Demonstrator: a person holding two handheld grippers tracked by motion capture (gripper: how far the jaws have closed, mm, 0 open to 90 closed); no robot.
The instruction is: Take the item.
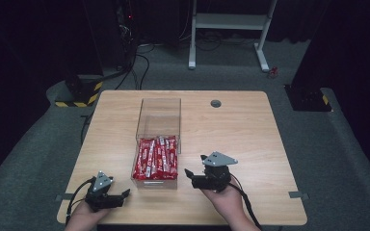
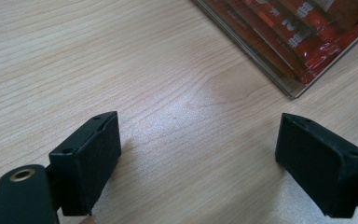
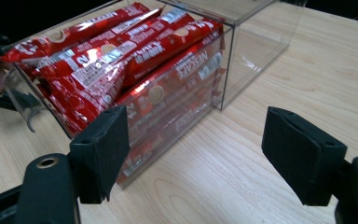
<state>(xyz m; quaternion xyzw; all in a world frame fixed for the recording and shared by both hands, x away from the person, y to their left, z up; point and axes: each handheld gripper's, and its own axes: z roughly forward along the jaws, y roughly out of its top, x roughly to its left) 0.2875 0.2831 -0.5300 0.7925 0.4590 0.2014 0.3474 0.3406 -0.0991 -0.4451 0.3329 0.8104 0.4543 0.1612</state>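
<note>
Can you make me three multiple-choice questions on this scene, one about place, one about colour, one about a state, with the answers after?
1. Where do the snack sticks lie in the clear acrylic box?
A. the near compartment
B. the far compartment
C. on the table beside it

2. What colour are the stick wrappers?
A. blue
B. red
C. green

3. How do the jaws of the right tool stand?
A. clamped on a stick
C. shut on nothing
B. wide apart, holding nothing

Answers: 1 A, the high view shows them packed at the person's end, the far half bare. 2 B, red foil in both tool views. 3 B, bare wooden table shows between the jaws.
</note>
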